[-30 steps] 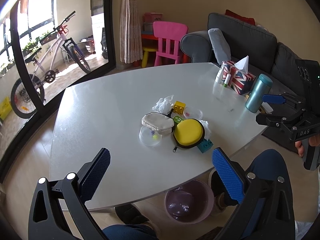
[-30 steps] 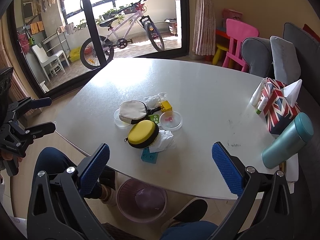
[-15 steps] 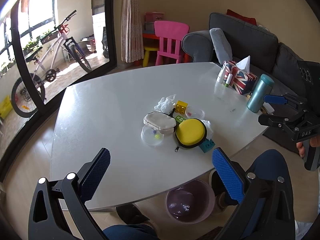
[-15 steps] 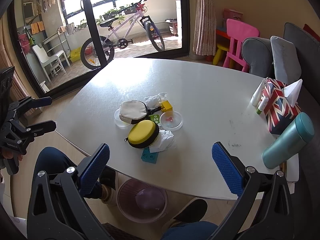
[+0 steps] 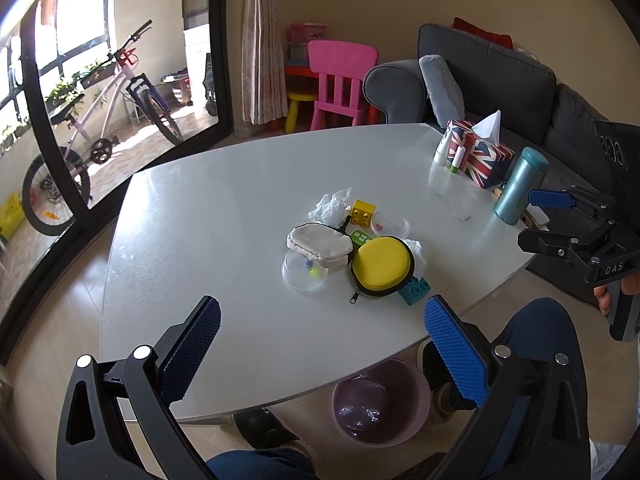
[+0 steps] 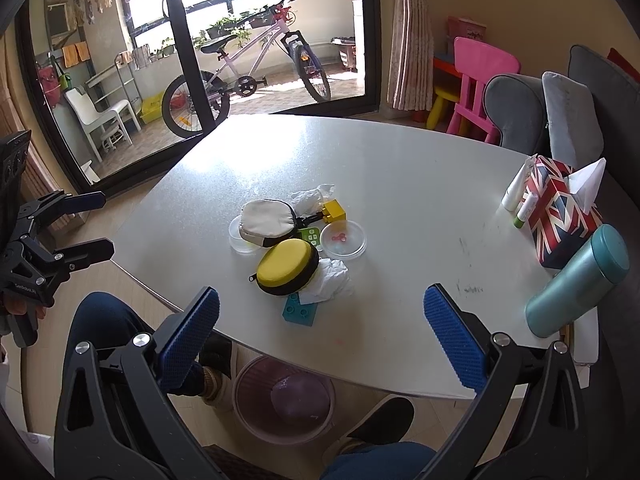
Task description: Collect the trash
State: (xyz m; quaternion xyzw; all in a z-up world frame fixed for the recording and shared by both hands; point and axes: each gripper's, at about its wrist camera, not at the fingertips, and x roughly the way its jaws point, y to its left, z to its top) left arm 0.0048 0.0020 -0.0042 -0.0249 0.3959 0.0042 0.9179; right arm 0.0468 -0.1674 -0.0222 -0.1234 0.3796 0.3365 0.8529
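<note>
Two crumpled white tissues lie in the pile at the table's middle: one at the far side (image 5: pixel 331 205) (image 6: pixel 308 197), one by the yellow case (image 5: pixel 415 251) (image 6: pixel 330 280). A pink waste bin (image 5: pixel 379 400) (image 6: pixel 283 397) stands on the floor under the table's near edge. My left gripper (image 5: pixel 320 340) is open above the near edge, empty; it also shows at the left of the right wrist view (image 6: pixel 91 224). My right gripper (image 6: pixel 320 328) is open and empty too, seen at the right of the left wrist view (image 5: pixel 536 218).
A yellow round case (image 5: pixel 382 265), a beige pouch (image 5: pixel 319 240), two clear dishes (image 5: pixel 305 274) (image 6: pixel 343 240), yellow (image 5: pixel 362 211) and teal (image 5: pixel 415 290) bricks share the pile. A flag tissue box (image 6: pixel 558 208) and teal bottle (image 6: pixel 576 284) stand at the right. A person's legs are beside the bin.
Both views have shifted only slightly; the pile sits a touch farther right in the left wrist view. Both grippers stay open and empty.
</note>
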